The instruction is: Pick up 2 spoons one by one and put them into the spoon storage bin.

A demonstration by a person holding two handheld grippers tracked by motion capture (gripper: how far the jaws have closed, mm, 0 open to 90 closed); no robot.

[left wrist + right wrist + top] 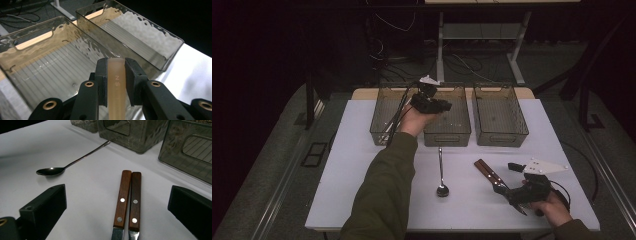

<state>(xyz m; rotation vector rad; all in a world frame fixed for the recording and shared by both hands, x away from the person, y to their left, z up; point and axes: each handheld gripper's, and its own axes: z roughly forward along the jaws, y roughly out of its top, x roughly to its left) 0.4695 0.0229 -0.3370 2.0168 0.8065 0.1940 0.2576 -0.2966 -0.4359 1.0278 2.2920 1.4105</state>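
Note:
My left gripper (pixel 439 106) hovers over the middle smoky plastic bin (pixel 452 131), shut on a pale beige, flat handle-like piece (pixel 117 82) with faint letters on it. The rest of that piece is hidden below the jaws. In the left gripper view the left gripper (pixel 116 62) has the bin's ribbed floor (pixel 50 75) beneath it. My right gripper (pixel 512 182) rests low at the table's front right, open. Two wooden-handled knives (pixel 127 197) lie side by side between its spread jaws, untouched. A dark metal spoon (pixel 441 172) lies on the white table, bowl toward the person.
Three smoky clear bins stand in a row at the back: left (pixel 384 117), middle, and right (pixel 499 117). The spoon (pixel 75 161) has its handle tip near the middle bin's front wall. The white table's (pixel 362 165) front edge is close to the right hand.

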